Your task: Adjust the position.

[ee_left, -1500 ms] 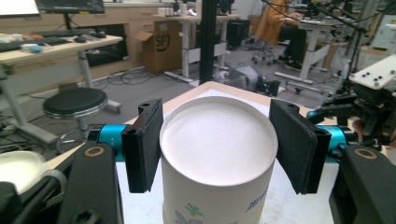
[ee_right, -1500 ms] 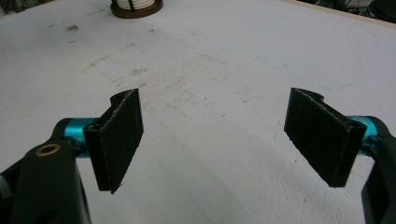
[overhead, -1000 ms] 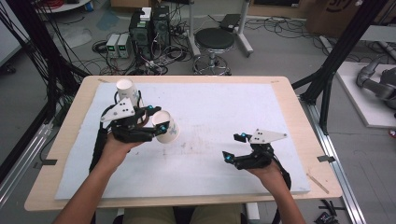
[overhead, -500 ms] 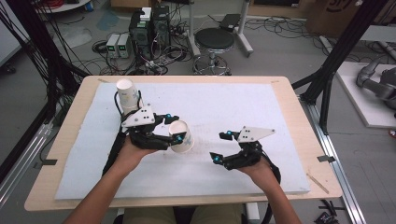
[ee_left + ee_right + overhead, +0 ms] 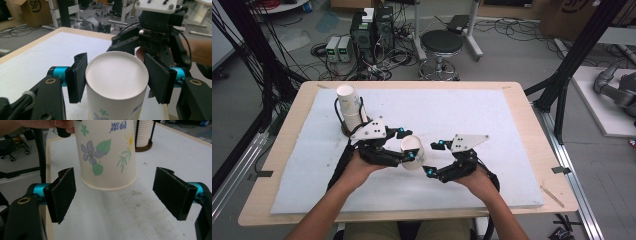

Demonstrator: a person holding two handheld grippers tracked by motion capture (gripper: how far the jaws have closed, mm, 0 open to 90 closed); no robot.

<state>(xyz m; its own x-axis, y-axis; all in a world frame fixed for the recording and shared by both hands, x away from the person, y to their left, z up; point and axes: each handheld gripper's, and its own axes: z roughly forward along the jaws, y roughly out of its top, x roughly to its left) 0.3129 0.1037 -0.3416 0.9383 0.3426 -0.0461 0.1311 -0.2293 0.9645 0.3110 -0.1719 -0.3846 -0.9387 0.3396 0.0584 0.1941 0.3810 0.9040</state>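
Note:
A white paper cup [image 5: 416,151] with a flower print hangs above the white mat [image 5: 492,115], near the table's middle. My left gripper [image 5: 407,145] is shut on it; in the left gripper view both pads press the sides of the cup [image 5: 116,75] and its closed base faces the camera. My right gripper [image 5: 433,158] is open just right of the cup. In the right gripper view the cup's [image 5: 107,152] rolled rim hangs between and slightly beyond the wide-apart jaws of the right gripper [image 5: 116,192], touching neither pad.
A tall stack of paper cups [image 5: 349,107] stands on a dark round holder at the mat's back left; the same stack [image 5: 142,132] shows behind the held cup. The wooden table edge [image 5: 532,107] frames the mat. Cables trail from both grippers.
My left gripper has carried the cup rightward, away from the stack and toward the table's middle. My right gripper has moved left to meet it, and the two now stand close together.

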